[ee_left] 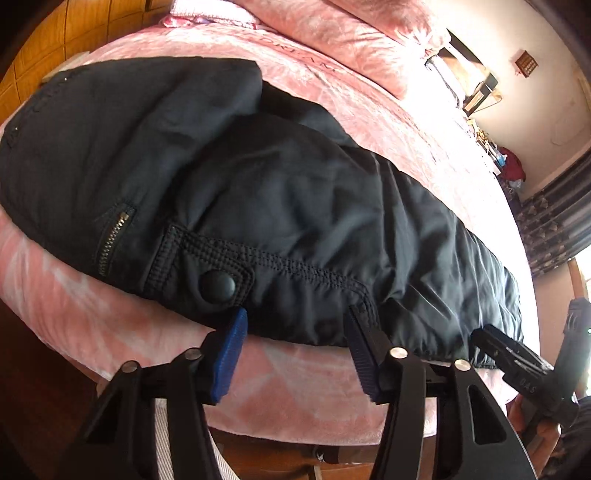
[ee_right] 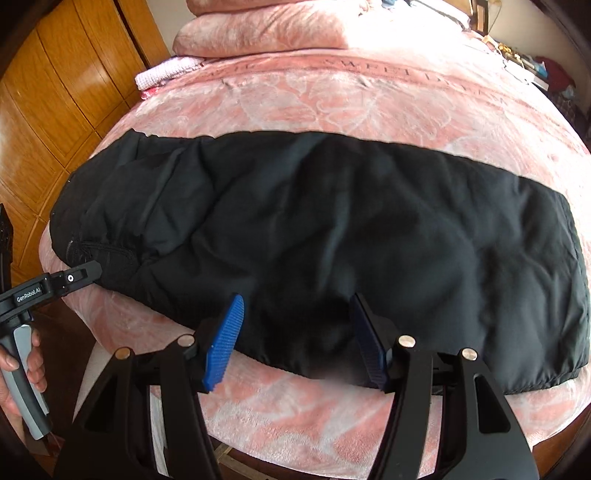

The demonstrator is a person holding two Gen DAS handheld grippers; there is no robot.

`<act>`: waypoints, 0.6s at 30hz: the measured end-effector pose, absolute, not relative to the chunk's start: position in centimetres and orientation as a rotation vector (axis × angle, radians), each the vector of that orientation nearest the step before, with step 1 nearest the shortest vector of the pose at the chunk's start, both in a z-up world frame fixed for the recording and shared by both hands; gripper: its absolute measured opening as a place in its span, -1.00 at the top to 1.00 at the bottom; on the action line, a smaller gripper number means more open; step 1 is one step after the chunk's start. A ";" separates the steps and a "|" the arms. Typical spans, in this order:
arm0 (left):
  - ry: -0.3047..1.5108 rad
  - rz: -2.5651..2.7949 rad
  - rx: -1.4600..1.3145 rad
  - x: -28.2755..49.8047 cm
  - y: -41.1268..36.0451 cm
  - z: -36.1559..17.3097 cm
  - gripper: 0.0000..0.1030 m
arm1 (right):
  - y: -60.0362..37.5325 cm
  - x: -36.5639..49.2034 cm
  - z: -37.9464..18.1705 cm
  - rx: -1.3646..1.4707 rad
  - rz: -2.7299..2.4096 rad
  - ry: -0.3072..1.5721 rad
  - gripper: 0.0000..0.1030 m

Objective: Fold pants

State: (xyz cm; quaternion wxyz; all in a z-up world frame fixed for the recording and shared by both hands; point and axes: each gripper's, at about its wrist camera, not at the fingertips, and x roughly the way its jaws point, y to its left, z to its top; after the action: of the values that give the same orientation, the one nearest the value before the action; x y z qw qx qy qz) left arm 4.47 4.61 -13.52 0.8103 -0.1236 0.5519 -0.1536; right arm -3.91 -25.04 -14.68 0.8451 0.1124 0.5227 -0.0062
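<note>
- The black pants (ee_right: 332, 236), of padded, slightly shiny fabric, are laid lengthwise across a pink bed (ee_right: 332, 424), near its front edge.
- A metal zipper (ee_left: 112, 236) and a round snap button (ee_left: 217, 286) are seen on a stitched pocket flap.
- The plush blanket (ee_right: 332, 99) is patterned; a matching pillow (ee_right: 266, 29) is set behind.
- Glossy wooden panels (ee_right: 62, 110) are seen alongside.
- The left gripper (ee_left: 295, 354) and right gripper (ee_right: 295, 339) are held spread at the pants' near edge; no cloth is pinched.
</note>
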 end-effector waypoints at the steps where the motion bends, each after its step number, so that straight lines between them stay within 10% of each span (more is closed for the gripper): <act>1: 1.193 -0.322 -0.275 4.9 4.7 -14.1 0.20 | -25.1 -3.7 -15.4 0.240 -0.020 1.125 -0.16; 18: 1.023 -0.268 0.005 17.6 7.8 -8.8 0.04 | -23.7 -2.6 -14.3 0.161 0.005 1.089 -0.17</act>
State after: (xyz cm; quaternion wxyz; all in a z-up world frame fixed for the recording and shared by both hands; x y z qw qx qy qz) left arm 17.63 7.80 -8.81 0.8634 0.0024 0.4881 -0.1277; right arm -2.62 -23.74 -14.26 0.8523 0.0764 0.5175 0.0025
